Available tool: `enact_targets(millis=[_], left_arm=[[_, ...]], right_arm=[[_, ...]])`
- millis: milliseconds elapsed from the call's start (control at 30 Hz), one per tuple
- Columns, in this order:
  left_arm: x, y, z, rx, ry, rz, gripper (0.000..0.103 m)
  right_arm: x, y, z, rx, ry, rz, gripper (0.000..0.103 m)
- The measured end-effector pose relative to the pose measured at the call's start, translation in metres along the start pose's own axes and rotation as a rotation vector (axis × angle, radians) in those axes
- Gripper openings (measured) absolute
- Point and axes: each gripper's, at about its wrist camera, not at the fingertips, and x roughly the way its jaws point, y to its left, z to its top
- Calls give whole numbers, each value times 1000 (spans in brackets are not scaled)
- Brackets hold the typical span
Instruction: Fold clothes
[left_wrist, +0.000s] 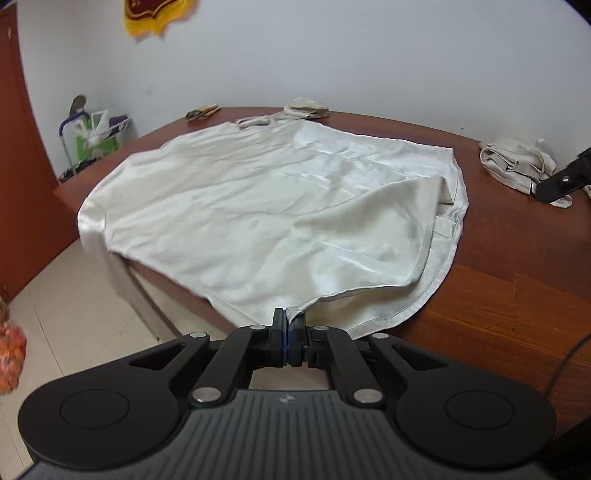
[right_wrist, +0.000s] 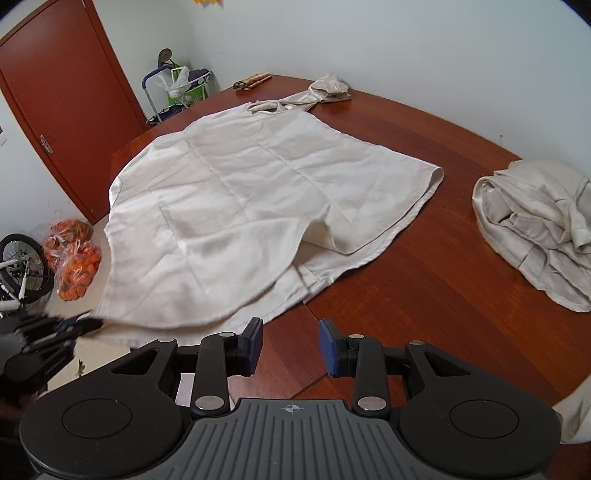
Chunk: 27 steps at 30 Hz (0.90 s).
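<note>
A cream garment lies spread over the brown wooden table, its left side hanging off the table's edge. My left gripper is shut on the near hem, a pinch of cloth between its pads. In the right wrist view the same garment has its near layer folded back, and the left gripper shows blurred at its lower left corner. My right gripper stands open over bare wood just right of the hem, with nothing between its fingers.
A crumpled cream pile lies on the table at the right, and a small cloth bundle at the far edge. Left of the table are a red door, a bag of oranges, a bicycle wheel and a cart.
</note>
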Motion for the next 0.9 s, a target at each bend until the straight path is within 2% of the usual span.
enact_targets(millis=[200, 400, 700, 733, 767, 800, 900], left_arm=[[-4, 1, -19, -26, 50, 6, 4], [-6, 0, -25, -52, 49, 15, 4], [-1, -2, -27, -53, 46, 27, 4], [-1, -2, -27, -55, 48, 28, 4], [0, -2, -27, -59, 48, 32, 4], [0, -1, -28, -65, 48, 38, 4], [0, -1, -28, -87, 42, 49, 4]], right_arm=[[47, 0, 12, 32, 33, 7, 36], [95, -7, 24, 80, 62, 26, 36], [133, -12, 36, 93, 67, 35, 35], [137, -12, 38, 93, 69, 39, 28], [139, -13, 39, 96, 74, 50, 10], [139, -12, 41, 101, 79, 65, 3], [126, -10, 47, 124, 68, 110, 3]])
